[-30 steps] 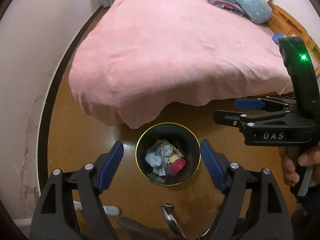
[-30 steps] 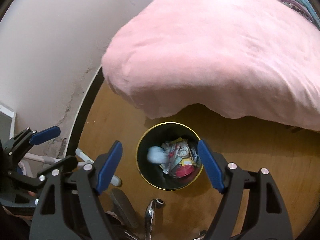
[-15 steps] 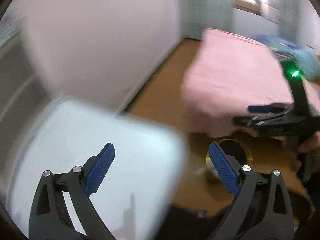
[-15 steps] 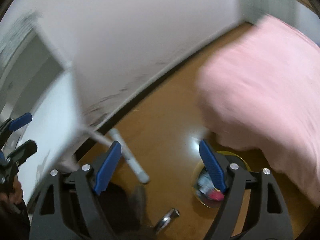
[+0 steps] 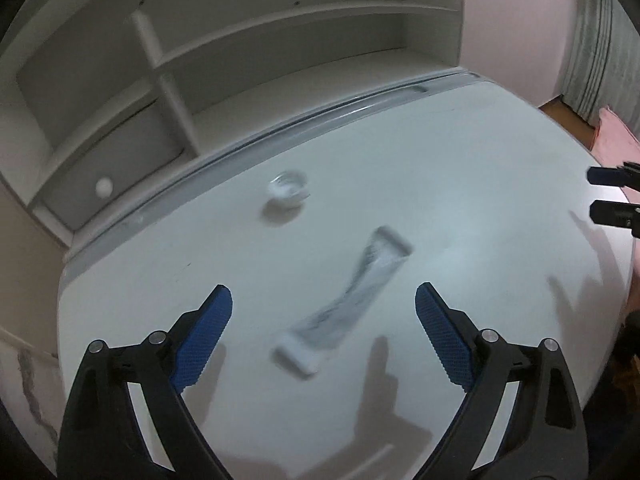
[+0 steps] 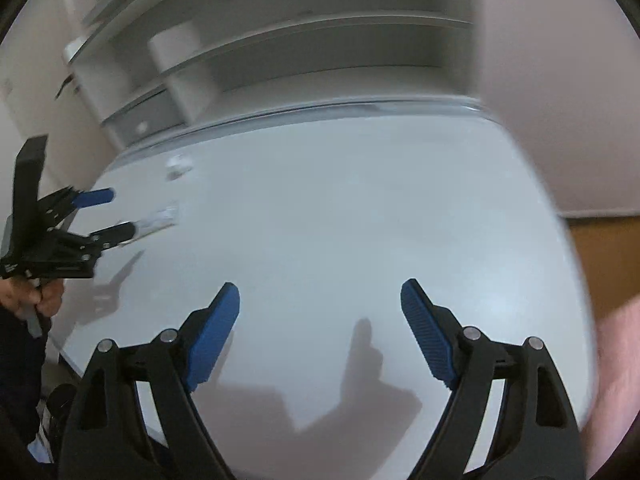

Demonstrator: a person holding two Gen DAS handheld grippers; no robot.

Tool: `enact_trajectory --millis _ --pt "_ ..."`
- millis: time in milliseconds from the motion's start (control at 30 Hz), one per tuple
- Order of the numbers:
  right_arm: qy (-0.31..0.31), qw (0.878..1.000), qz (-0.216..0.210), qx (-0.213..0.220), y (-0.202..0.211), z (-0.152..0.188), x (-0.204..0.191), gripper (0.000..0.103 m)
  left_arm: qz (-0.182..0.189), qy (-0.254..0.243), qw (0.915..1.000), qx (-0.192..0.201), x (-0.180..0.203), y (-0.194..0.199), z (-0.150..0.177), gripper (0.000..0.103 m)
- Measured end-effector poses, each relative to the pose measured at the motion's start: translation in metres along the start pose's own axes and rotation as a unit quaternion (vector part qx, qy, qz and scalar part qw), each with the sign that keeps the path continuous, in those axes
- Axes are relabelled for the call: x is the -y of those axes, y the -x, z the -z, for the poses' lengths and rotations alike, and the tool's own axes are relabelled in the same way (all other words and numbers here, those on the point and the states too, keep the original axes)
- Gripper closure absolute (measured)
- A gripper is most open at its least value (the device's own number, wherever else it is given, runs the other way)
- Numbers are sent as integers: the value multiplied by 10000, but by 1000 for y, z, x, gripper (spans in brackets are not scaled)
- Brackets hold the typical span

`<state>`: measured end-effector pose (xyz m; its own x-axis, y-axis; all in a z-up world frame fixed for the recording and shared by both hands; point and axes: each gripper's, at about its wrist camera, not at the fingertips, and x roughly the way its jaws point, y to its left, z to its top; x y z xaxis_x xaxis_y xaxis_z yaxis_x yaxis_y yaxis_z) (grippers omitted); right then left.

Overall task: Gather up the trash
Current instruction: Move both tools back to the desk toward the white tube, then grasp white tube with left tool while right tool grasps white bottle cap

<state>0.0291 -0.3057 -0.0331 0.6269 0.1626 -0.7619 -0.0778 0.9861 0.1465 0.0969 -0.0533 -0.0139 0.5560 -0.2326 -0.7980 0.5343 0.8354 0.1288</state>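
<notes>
Left wrist view shows the left tool spread wide and empty, with a flat wrapper lying on the white surface directly between its fingers and a small clear cup farther ahead. Right tool is likewise wide open, holding nothing. Being thin and flat, the wrapper could slide or slip out if the fingers close too high.

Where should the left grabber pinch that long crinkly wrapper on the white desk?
Probably across its narrow middle. The wrapper lies flat and slanted on the desk, so the open left gripper would come straight down, turned so one finger lands on each long edge. The ends look wider and folded. The picture is blurry, so this is a best guess.
</notes>
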Motion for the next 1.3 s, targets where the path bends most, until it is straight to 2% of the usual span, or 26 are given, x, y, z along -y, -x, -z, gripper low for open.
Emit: enact_trajectory --millis 67,167,233,300,367,400,433,567,800,1033,1100,1133,1300 --pt "155 9998 -62 -75 -10 -13 -21 22 38 -14 10000 -33 -3 -5 4 14" --pt "287 9994 -83 -152 -26 -31 -45 22 175 -71 9998 -99 1 -17 4 22" --pt "324 9993 -85 -176 -34 -42 -53 22 177 -97 9997 -169 2 -25 1 34" --pt "339 9992 -79 -202 -41 -50 -57 22 334 -33 9993 -152 2 -32 3 43" --pt "334 9991 -90 -244 -50 -59 -63 22 481 38 9987 -151 -2 -31 3 56" --pt "348 9990 -97 -264 -54 -63 -65 22 504 62 9986 -146 -3 -30 2 66" --pt "381 9988 -86 -288 -61 -68 -69 22 491 68 9987 -116 -3 -29 3 86" --pt "510 9981 -105 -343 -86 -86 -87 22 426 322 9985 -153 -14 -22 11 90" --pt "968 9943 -126 -440 -140 -111 -137 22 107 1106 9938 -22 -67 -2 35 91" --pt "1269 9914 103 -296 -164 -122 -162 42 -121 1798 9836 -21 -96 9 51 91" --pt "1263 9916 83 -265 -165 -124 -163 56 -162 1882 9820 -35 -95 7 52 91" --pt "1256 9917 80 -260 -163 -125 -163 72 -173 1899 9816 -45 -94 7 50 91" --pt "1191 9928 106 14 -129 -113 -149 71 -134 1861 9824 9 -86 7 44 91"
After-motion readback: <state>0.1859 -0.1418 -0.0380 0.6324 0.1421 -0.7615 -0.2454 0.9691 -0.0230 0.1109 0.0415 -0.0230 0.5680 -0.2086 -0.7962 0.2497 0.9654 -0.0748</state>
